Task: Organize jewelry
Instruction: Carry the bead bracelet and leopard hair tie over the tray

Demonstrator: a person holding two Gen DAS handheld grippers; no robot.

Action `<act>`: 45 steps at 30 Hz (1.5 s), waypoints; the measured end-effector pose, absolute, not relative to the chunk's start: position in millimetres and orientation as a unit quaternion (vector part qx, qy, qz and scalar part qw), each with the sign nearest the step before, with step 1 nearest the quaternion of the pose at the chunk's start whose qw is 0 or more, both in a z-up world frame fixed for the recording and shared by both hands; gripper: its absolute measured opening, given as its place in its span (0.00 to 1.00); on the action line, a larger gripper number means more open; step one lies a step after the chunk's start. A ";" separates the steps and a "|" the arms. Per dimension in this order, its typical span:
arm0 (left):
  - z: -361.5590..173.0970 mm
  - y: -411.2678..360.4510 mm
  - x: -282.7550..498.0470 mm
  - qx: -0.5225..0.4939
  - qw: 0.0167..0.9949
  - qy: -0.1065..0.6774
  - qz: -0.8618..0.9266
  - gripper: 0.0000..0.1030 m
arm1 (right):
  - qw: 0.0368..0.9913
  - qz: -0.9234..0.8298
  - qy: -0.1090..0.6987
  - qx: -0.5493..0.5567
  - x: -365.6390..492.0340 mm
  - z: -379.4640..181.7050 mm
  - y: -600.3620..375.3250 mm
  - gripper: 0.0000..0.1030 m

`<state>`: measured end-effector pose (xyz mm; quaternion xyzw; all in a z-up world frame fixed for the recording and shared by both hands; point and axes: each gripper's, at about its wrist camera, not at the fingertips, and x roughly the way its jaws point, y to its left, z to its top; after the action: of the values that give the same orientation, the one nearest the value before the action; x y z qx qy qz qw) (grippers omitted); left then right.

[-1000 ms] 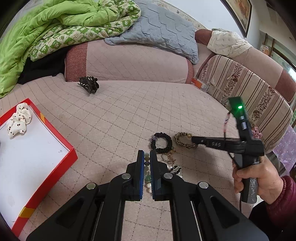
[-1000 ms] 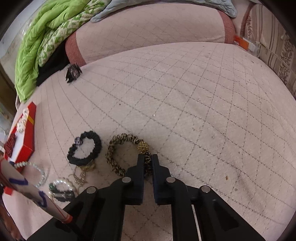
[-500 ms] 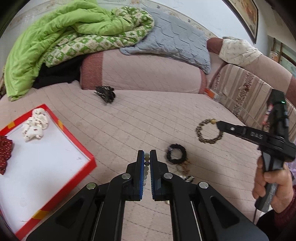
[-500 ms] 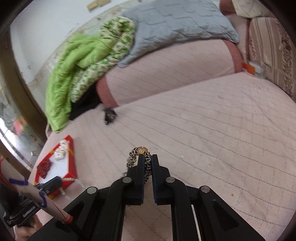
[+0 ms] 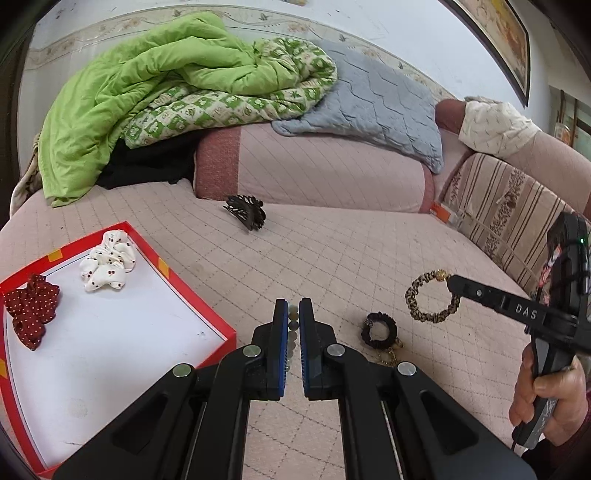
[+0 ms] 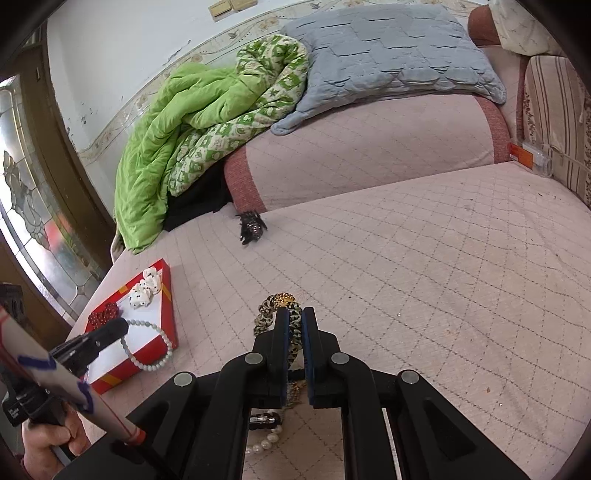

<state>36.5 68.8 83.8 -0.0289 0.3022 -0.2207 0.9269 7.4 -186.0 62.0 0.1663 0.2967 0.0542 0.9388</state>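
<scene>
Above the sofa seat (image 5: 332,258), both grippers level, left gripper (image 5: 293,325) pinching bead bracelet (image 6: 147,347), right gripper (image 6: 295,332) pinching leopard bracelet (image 5: 430,299)

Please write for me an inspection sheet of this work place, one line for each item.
Surface: pink quilted sofa seat, jewelry lying on it.
Job's things: red tray holds white scrunchie and red scrunchie; black scrunchie and black hair clip on seat.
Clutter: green quilt, grey pillow.
Grippers: left claw shut on pale bead bracelet; right claw shut on leopard bracelet.
Cables: nothing seen.
Surroundings: wall, framed picture.
</scene>
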 end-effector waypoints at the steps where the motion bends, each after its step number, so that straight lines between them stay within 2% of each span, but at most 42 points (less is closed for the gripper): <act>1: 84.9 70.9 36.8 -0.031 0.928 0.301 -0.218 0.05 | 0.939 0.057 0.296 0.166 7.4 62.1 -184.7 0.07; 27: 94.6 149.8 42.5 -0.069 0.947 0.283 -0.139 0.05 | 0.928 0.126 0.314 0.156 19.7 58.0 -115.5 0.07; 45: 82.8 210.7 61.4 -0.072 0.946 0.312 -0.054 0.05 | 0.908 0.201 0.338 0.146 63.5 77.3 -16.6 0.07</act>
<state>61.4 210.7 82.8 -0.0720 0.3116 -0.0541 0.9459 63.5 -16.6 77.3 0.1455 0.3378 0.2011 0.9079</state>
